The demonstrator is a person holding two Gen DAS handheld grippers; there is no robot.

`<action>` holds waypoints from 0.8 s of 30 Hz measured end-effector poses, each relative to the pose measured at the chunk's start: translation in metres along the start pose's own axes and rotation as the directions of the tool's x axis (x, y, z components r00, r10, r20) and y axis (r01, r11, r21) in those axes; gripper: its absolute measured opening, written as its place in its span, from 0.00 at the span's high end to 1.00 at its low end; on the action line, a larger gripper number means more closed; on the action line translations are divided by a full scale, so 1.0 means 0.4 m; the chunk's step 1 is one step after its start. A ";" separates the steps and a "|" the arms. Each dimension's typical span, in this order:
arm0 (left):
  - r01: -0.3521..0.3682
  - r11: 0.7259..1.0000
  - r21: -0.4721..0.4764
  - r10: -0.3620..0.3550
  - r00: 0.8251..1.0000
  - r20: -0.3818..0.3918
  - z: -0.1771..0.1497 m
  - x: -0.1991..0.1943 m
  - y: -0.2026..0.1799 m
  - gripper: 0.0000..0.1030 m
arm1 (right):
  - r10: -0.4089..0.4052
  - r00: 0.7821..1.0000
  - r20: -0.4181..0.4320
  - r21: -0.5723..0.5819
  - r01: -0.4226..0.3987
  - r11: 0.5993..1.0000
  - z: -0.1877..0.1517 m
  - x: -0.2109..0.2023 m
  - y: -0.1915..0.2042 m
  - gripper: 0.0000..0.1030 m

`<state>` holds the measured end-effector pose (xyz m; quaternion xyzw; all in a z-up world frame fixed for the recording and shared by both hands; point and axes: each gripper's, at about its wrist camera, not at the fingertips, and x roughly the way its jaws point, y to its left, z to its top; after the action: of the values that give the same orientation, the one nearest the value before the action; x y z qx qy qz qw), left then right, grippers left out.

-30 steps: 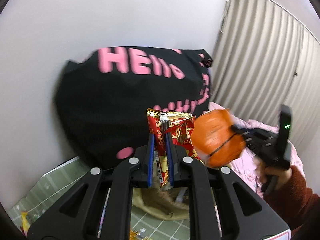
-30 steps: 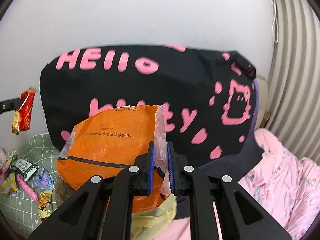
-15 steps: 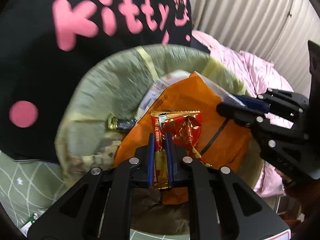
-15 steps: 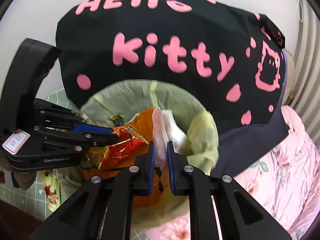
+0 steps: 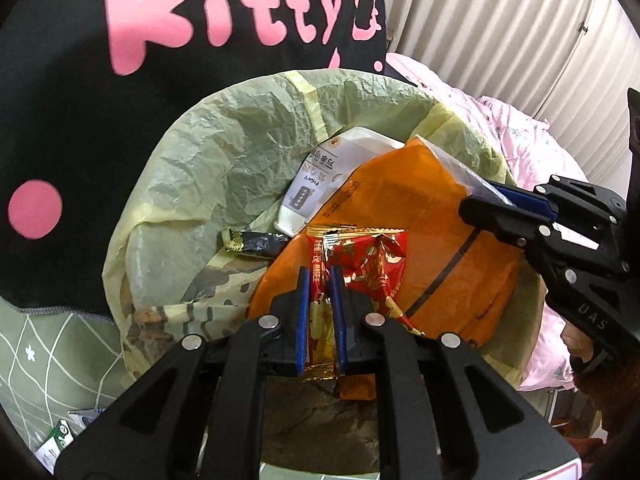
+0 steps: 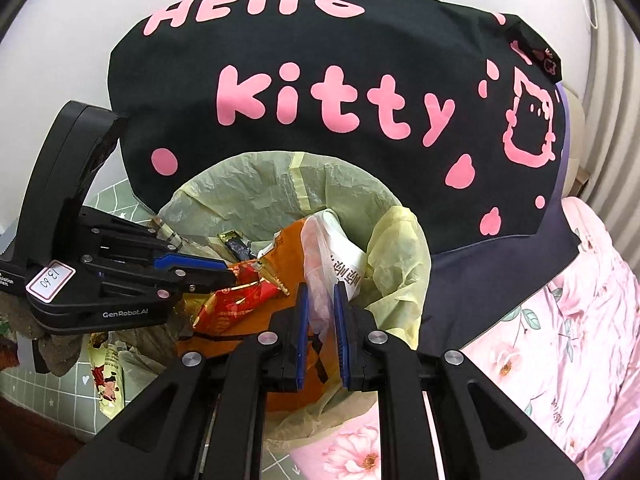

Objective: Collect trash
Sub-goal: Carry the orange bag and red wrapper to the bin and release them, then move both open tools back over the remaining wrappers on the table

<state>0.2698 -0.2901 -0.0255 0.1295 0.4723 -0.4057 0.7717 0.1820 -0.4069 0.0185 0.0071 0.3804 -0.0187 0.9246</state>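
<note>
Two wrappers held over the open bin.

The red-and-gold foil snack wrapper (image 5: 362, 264) is pinched by the left gripper (image 5: 320, 280); the orange plastic bag (image 5: 416, 216) is clamped by its clear edge in the right gripper (image 6: 320, 300); both are kept within the yellow-lined bin's rim (image 5: 304, 80); the black Hello Kitty cushion (image 6: 320, 60) crowds the far edge.

A plain white wall (image 6: 60, 20) stands behind a black cushion (image 6: 360, 60) printed with pink lettering. Pale pleated curtains (image 5: 500, 20) hang at the right, above pink floral bedding (image 6: 580, 320). A green grid-patterned sheet (image 5: 48, 352) lies at lower left.
</note>
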 end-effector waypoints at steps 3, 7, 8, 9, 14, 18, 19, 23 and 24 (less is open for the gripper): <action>0.030 0.999 -0.043 -0.029 0.999 0.025 -0.002 -0.019 0.014 0.90 | -0.008 1.000 0.002 -0.002 0.008 1.000 0.003 0.000 0.009 0.88; 0.084 0.993 -0.085 -0.079 0.995 0.057 -0.006 -0.058 0.043 0.82 | -0.024 1.000 0.005 0.016 0.024 1.000 0.006 -0.003 0.005 0.84; 0.094 0.992 -0.089 -0.089 0.994 0.066 -0.007 -0.068 0.047 0.74 | -0.023 1.000 0.000 0.020 0.023 1.000 0.006 -0.003 0.005 0.82; 0.107 0.989 -0.098 -0.099 0.992 0.080 -0.009 -0.086 0.053 0.67 | -0.022 1.000 -0.005 0.021 0.022 1.000 0.006 -0.005 0.007 0.78; 0.119 0.982 -0.150 -0.094 0.982 0.165 -0.028 -0.169 0.086 0.54 | -0.047 0.999 0.023 0.011 0.047 0.999 0.007 -0.037 0.021 0.60; 0.071 0.972 -0.223 -0.015 0.970 0.242 -0.073 -0.243 0.134 0.52 | -0.062 0.995 0.076 0.020 0.061 0.998 0.021 -0.079 0.038 0.59; 0.056 0.968 -0.245 0.009 0.966 0.257 -0.090 -0.260 0.149 0.52 | -0.057 0.994 0.088 0.021 0.056 0.998 0.025 -0.088 0.045 0.59; -0.025 0.947 -0.320 0.125 0.947 0.297 -0.173 -0.321 0.198 0.51 | 0.003 0.990 0.138 -0.010 -0.002 1.000 0.040 -0.120 0.103 0.59; -0.048 0.941 -0.336 0.154 0.942 0.299 -0.199 -0.335 0.209 0.51 | 0.021 0.990 0.142 -0.022 -0.018 1.000 0.042 -0.121 0.119 0.59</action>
<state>0.2528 -0.1228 0.0295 -0.0422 0.3930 -0.2976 0.8690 0.1614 -0.3586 0.0646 -0.0001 0.3137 -0.0063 0.9495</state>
